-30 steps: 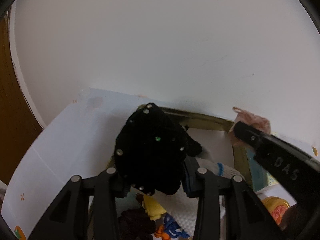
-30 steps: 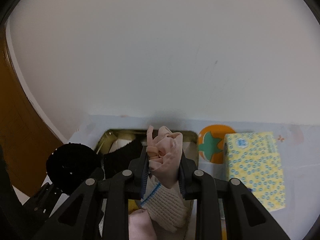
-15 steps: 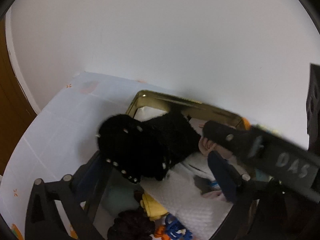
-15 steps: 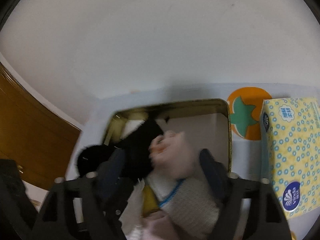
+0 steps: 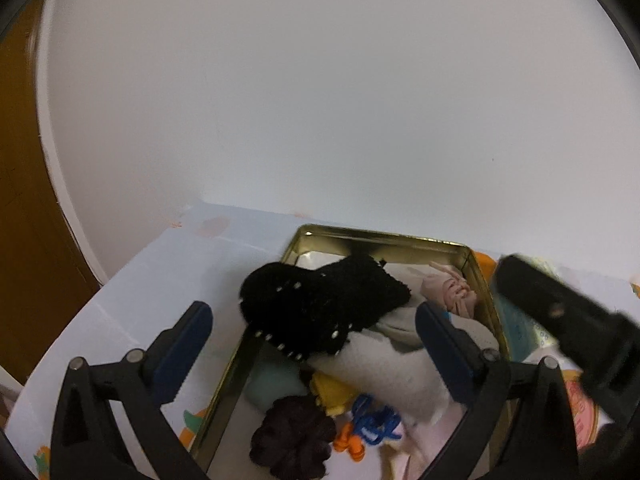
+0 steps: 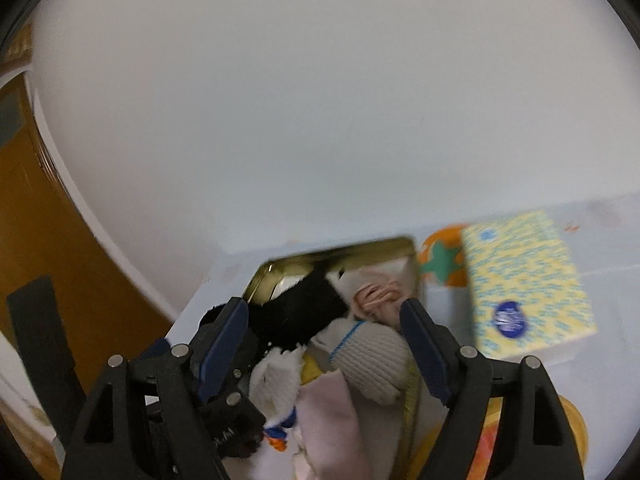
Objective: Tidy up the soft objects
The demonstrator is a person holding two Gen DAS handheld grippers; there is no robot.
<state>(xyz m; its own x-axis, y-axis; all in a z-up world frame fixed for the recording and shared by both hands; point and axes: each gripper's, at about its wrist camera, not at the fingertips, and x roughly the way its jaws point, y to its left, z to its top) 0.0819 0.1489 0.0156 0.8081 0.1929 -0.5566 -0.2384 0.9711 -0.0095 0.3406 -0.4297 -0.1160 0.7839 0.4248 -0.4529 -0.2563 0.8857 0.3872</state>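
A gold tin (image 5: 384, 240) on the table holds a heap of soft things. A black knitted piece with shiny studs (image 5: 320, 308) lies on top at the tin's left side, hanging over the rim. A pink cloth bundle (image 5: 452, 288) rests at the far right corner. My left gripper (image 5: 314, 320) stands wide open just in front of the black piece, with the pads clear of it. My right gripper (image 6: 324, 312) is open too, above the tin (image 6: 340, 252), with the pink bundle (image 6: 376, 296) and a white ribbed sock (image 6: 372, 356) beyond its pads, untouched.
The tin also holds a dark scrunchie (image 5: 292, 436), a yellow piece (image 5: 332, 392), a teal piece (image 5: 272, 380) and a blue cord (image 5: 372, 424). A yellow tissue box (image 6: 524, 284) stands right of the tin. A white wall runs close behind, and a brown door (image 6: 60, 280) is on the left.
Both grippers have opened. The black piece has left the left jaws and the pink bundle the right jaws; both now lie in the tin. Both grippers have drawn back a little.
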